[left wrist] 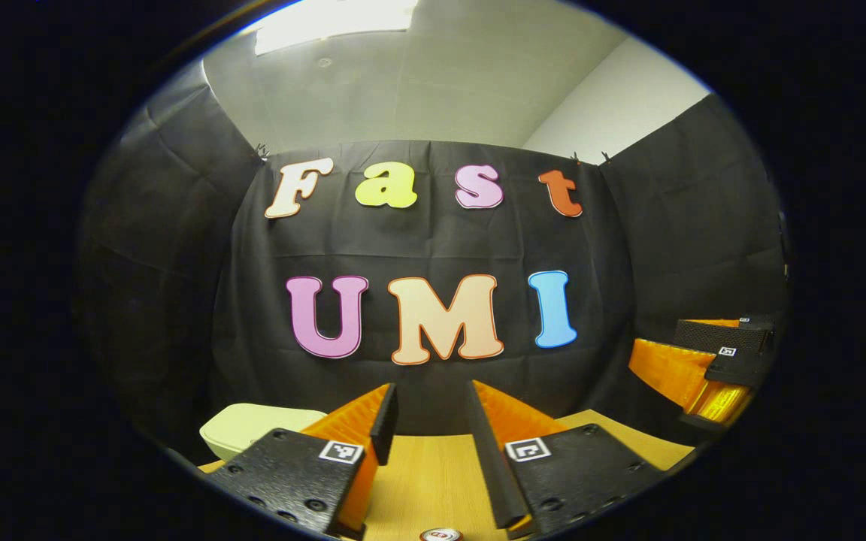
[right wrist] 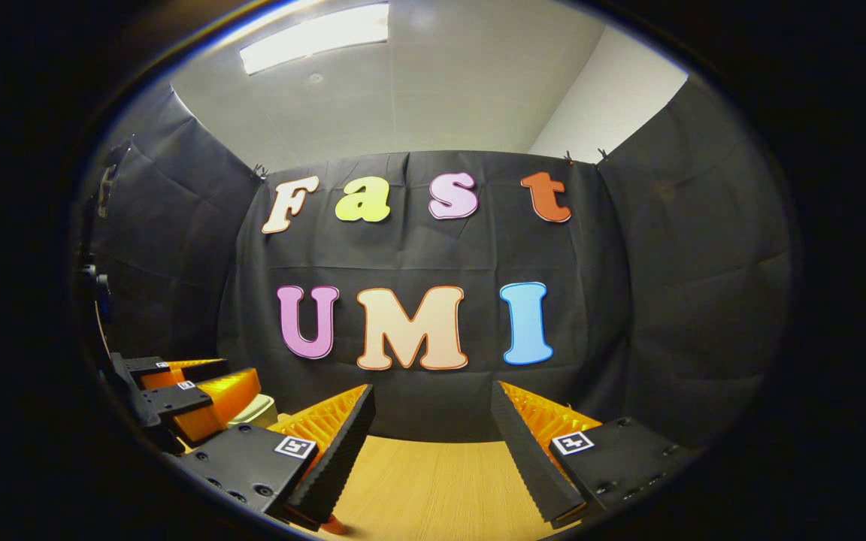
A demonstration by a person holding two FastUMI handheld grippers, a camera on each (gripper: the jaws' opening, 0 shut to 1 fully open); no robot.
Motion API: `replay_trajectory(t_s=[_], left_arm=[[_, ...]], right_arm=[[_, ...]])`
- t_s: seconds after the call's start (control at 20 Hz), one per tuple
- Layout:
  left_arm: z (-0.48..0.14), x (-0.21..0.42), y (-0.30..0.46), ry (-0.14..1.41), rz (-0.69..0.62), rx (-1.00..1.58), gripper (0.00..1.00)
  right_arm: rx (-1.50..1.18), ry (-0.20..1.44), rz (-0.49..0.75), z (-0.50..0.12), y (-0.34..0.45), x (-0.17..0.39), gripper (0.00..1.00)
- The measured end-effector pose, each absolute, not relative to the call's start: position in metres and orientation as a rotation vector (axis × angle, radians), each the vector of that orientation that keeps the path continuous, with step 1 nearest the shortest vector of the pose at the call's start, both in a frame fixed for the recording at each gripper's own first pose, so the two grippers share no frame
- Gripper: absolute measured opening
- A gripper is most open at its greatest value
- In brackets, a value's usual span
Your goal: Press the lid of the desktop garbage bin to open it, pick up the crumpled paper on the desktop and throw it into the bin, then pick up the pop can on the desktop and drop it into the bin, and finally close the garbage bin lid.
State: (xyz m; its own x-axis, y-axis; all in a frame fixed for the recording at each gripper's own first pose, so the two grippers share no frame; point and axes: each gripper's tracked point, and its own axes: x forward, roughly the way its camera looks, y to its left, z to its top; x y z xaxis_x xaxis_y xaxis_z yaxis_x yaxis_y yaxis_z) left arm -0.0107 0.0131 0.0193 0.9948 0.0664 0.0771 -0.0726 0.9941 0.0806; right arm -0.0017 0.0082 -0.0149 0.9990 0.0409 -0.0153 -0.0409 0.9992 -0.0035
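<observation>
Pop can (left wrist: 441, 534): top showing at lower edge between left tool (left wrist: 433, 421) fingers, both tools agape, empty. Judged light, thin-walled, slippery; grip mid-body. Bin (left wrist: 252, 424): bench (left wrist: 425, 473) left, lid down.

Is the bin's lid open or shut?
Shut, it seems. In the left gripper view the bin shows a smooth pale top with no opening. Its lower part is out of frame.

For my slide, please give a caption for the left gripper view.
Open left tongs above the table, bin at left, can top below.
</observation>
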Motion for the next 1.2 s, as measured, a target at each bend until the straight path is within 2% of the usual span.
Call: replay_trajectory(t_s=[0.1,0.15,0.2,0.3,0.4,1.2], left_arm=[[0.018,-0.012,0.02,-0.068,0.086,0.085,0.35],[0.017,-0.013,0.025,-0.066,0.099,0.084,0.31],[0.018,-0.013,0.031,-0.064,0.116,0.081,0.2],[0.016,-0.015,0.048,-0.061,0.158,0.076,0.07],[0.012,-0.017,0.061,-0.045,0.185,0.069,0.0],[-0.041,-0.017,0.201,0.078,0.364,0.075,0.0]], right_arm=[[-0.007,0.018,0.048,-0.016,0.01,-0.003,0.97],[-0.009,0.019,0.051,-0.018,0.011,-0.002,0.97],[-0.01,0.02,0.054,-0.018,0.014,-0.001,0.97],[-0.005,0.024,0.061,-0.02,0.018,-0.001,0.98],[-0.001,0.03,0.069,-0.023,0.026,0.001,0.97],[-0.012,0.101,0.09,-0.058,0.094,0.012,0.98]])
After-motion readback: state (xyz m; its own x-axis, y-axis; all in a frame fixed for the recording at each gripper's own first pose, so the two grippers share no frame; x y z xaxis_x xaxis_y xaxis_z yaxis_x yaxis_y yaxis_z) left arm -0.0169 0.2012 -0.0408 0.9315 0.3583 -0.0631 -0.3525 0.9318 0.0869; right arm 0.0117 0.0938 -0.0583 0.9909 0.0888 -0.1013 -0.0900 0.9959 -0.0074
